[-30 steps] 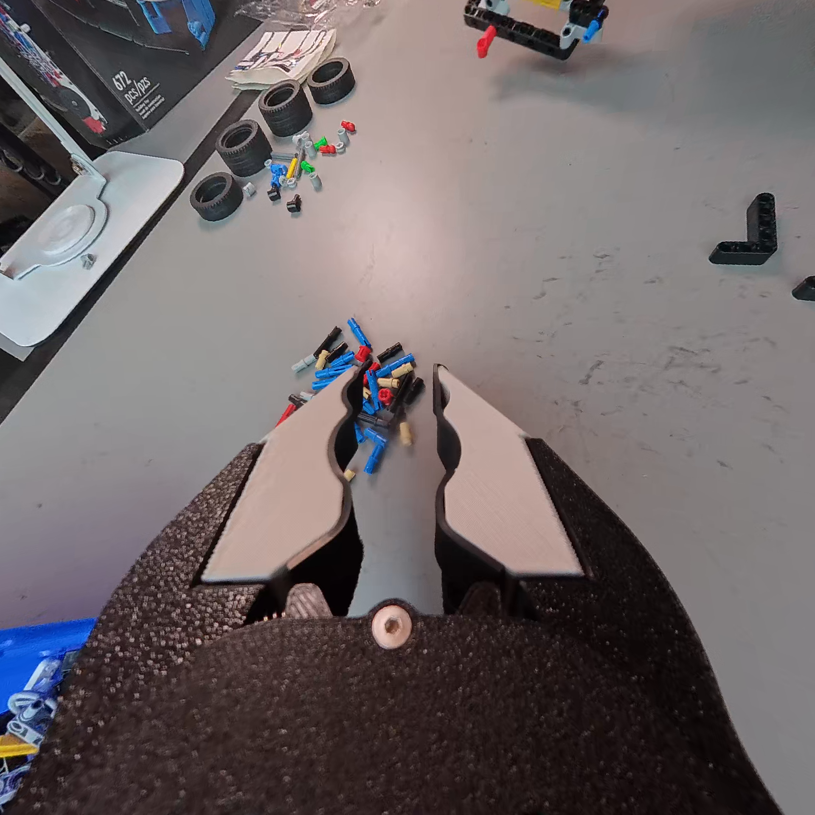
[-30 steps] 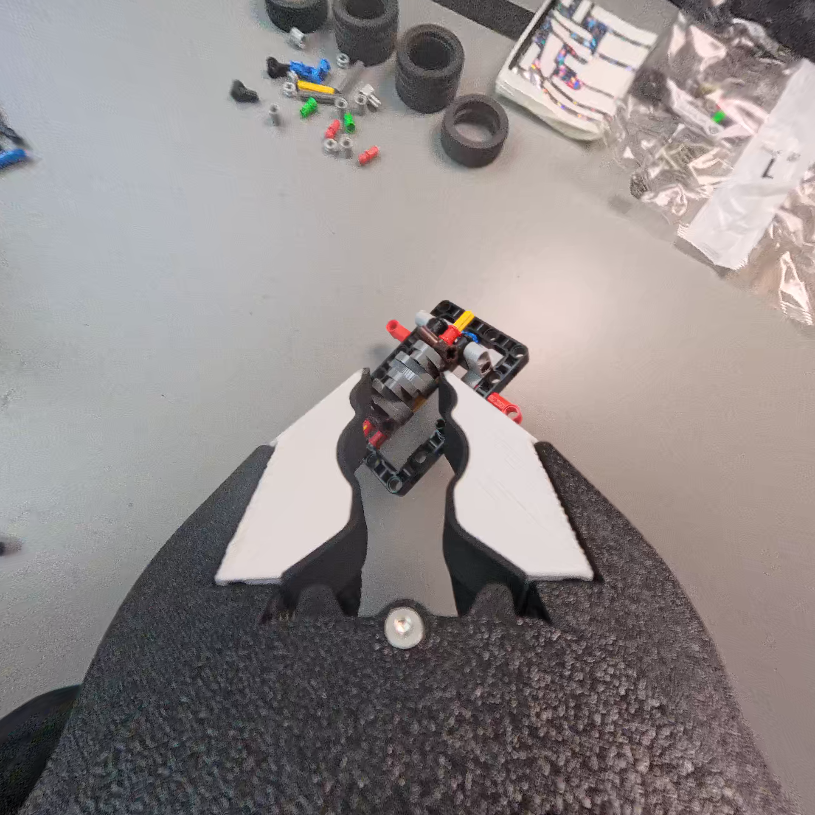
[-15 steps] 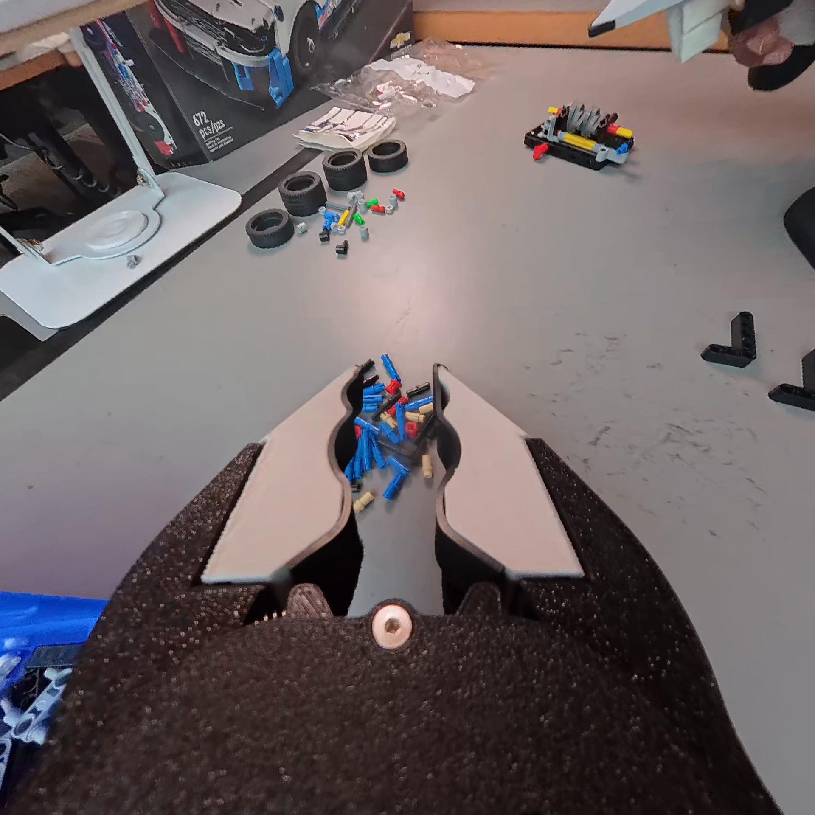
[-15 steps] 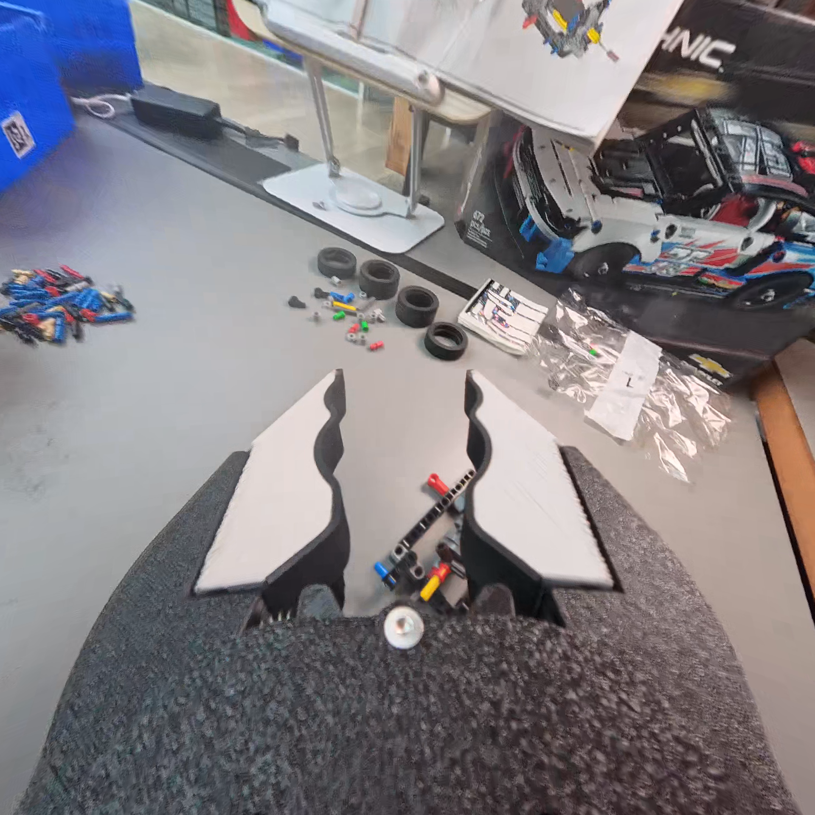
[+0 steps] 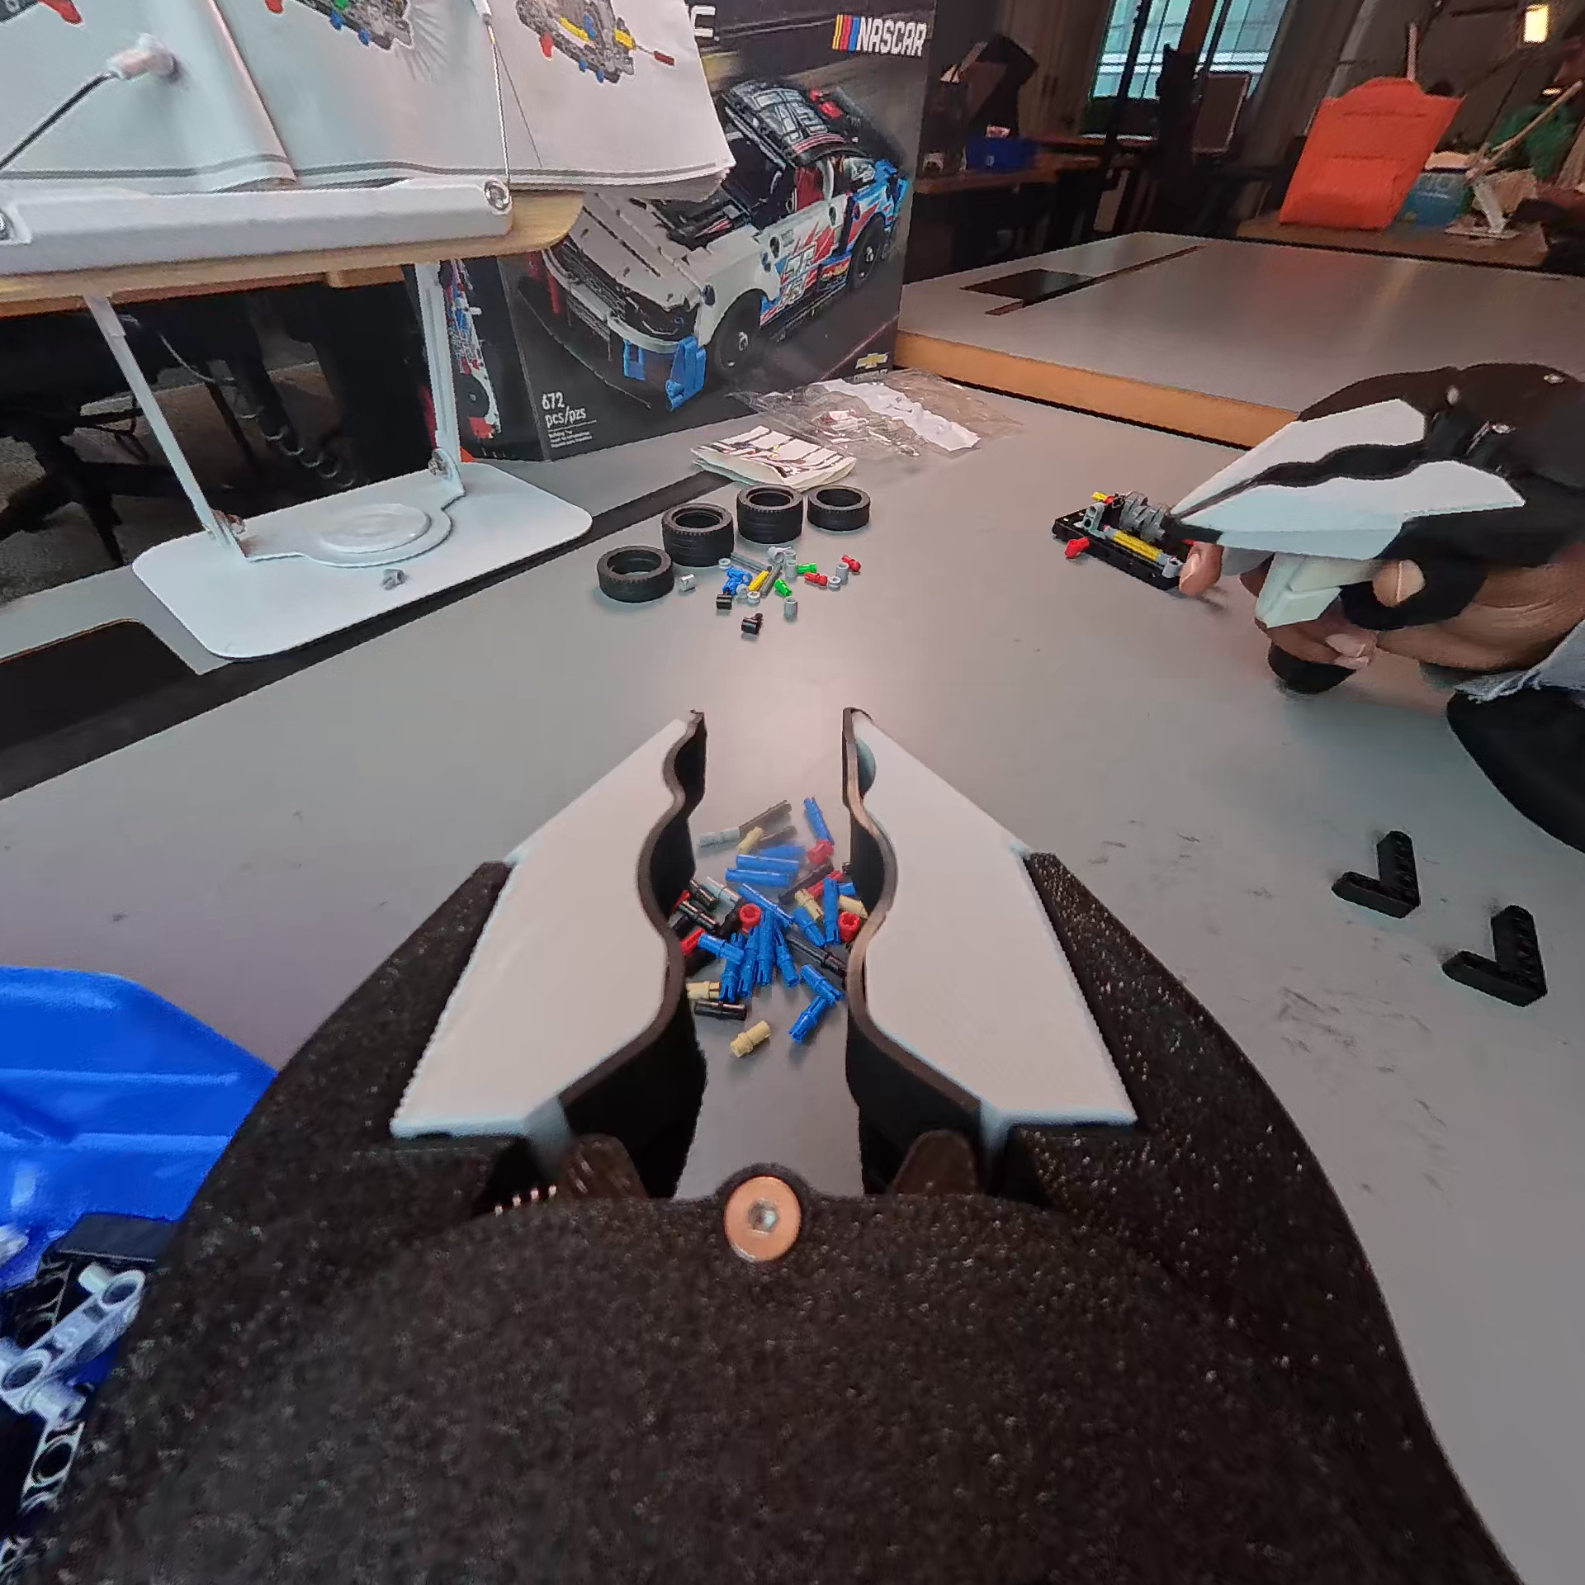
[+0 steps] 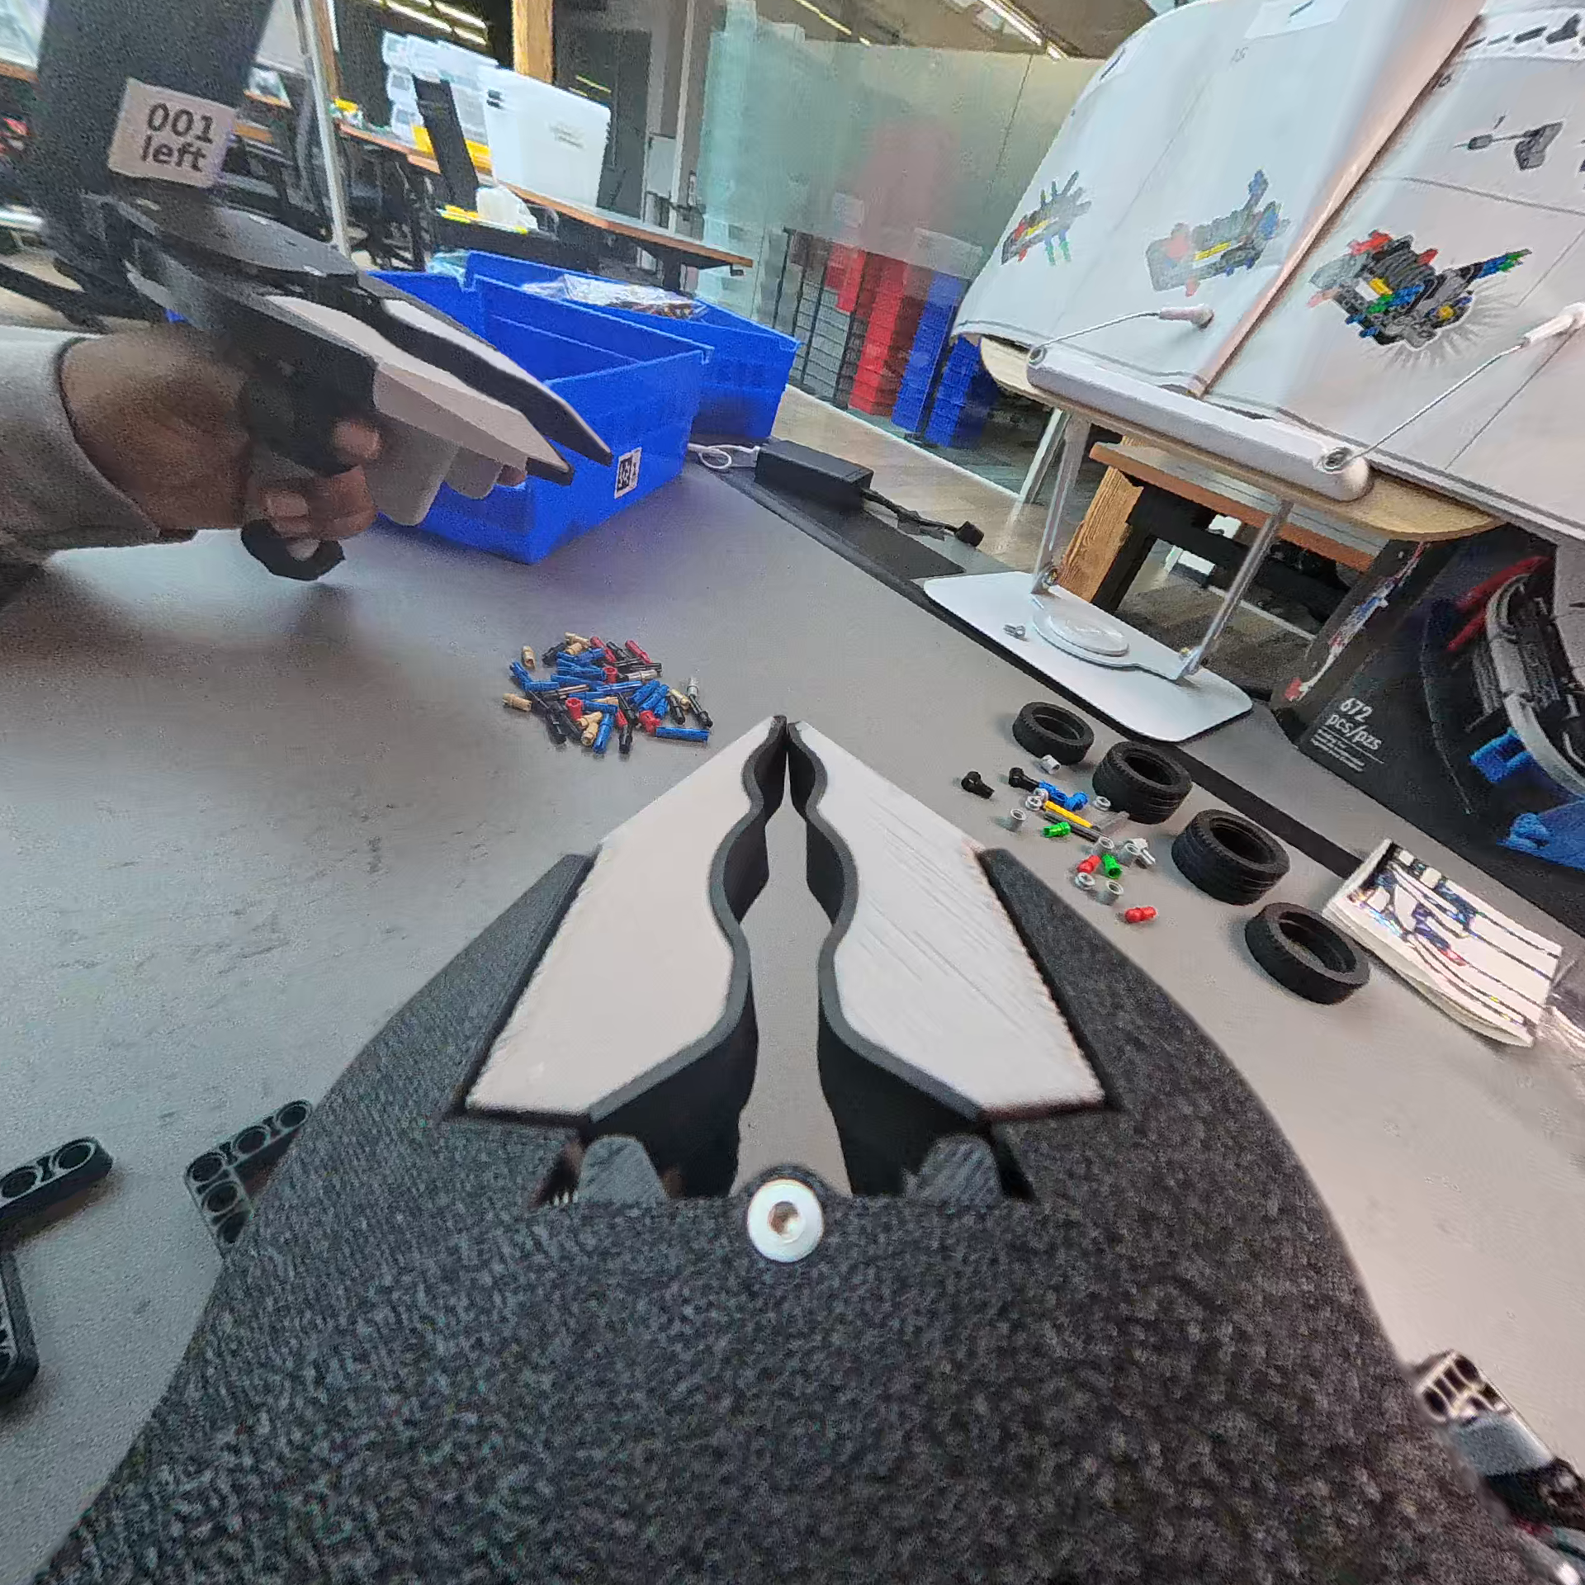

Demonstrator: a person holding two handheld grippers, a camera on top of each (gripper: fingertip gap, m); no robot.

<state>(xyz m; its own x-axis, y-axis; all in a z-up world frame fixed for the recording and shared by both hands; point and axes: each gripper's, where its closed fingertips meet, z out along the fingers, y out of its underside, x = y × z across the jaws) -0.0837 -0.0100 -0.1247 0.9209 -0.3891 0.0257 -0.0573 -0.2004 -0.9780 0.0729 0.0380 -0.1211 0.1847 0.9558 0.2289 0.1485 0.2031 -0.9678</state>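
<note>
Blue pin pile (image 5: 772, 935) between parted left fingers (image 5: 592, 909)

Grey table (image 5: 1072, 729): pin pile (image 5: 772, 926), 4 tyres (image 5: 696, 532), sticker sheet (image 5: 772, 455), 2 black L-beams (image 5: 1381, 875).
</note>
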